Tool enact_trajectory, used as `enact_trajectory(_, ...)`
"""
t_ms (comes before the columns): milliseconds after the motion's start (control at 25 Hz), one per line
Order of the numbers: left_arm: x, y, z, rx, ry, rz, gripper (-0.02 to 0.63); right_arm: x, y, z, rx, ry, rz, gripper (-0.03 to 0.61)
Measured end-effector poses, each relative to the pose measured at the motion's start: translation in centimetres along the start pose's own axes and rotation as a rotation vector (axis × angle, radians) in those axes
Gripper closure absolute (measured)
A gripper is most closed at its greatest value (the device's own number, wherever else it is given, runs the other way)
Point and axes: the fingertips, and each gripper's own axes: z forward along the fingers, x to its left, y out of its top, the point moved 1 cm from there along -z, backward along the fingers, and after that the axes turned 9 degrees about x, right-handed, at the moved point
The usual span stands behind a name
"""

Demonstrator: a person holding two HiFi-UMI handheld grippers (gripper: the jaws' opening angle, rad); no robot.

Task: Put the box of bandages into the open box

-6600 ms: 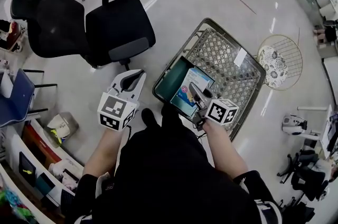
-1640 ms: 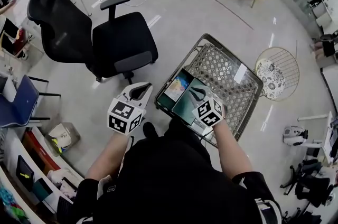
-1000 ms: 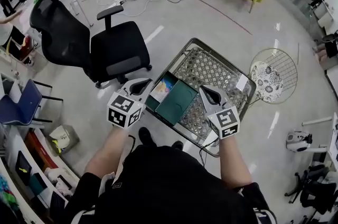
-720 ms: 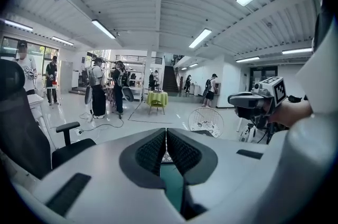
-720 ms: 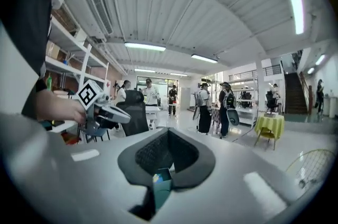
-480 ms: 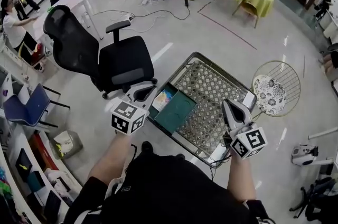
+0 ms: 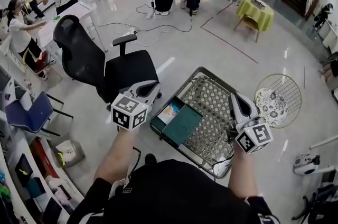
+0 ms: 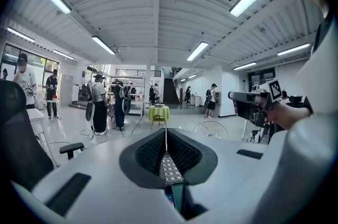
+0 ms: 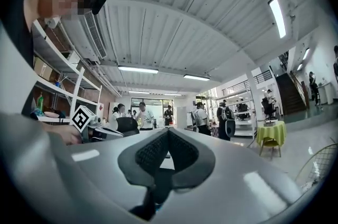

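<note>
My left gripper [image 7: 143,92] and right gripper [image 7: 238,104] both have their jaws pressed together, with nothing in them. The box of bandages [image 7: 170,112] lies inside the open box [image 7: 182,125], in the basket [image 7: 211,101] below and between the two grippers. I judge the placing finished; next I need only keep clear.

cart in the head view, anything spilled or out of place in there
Nothing stands out. The cart stands upright, the green box sits in its near left corner with the bandage box right beside it, and nothing looks spilled or damaged.
</note>
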Motion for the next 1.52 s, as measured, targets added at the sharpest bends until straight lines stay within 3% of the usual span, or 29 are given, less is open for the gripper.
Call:
enact_trajectory(200, 2.0, 1.1, -0.2, 0.006, 0.039, 0.016, 0.601, 1.6, 1.7, 3.3, -0.036, 0.023, -0.032, 0.571)
enact_trajectory(600, 4.8, 0.1, -1.4, 0.009, 0.103, -0.032, 0.601, 2.3, 1.8, 5.6, -0.049, 0.036, -0.020, 0.571)
enact_trajectory(1520, 3.8, -0.9, -1.6, 0.011, 0.101, -0.046, 0.601, 3.6, 0.1, 6.5, -0.002, 0.056, -0.032, 0.571)
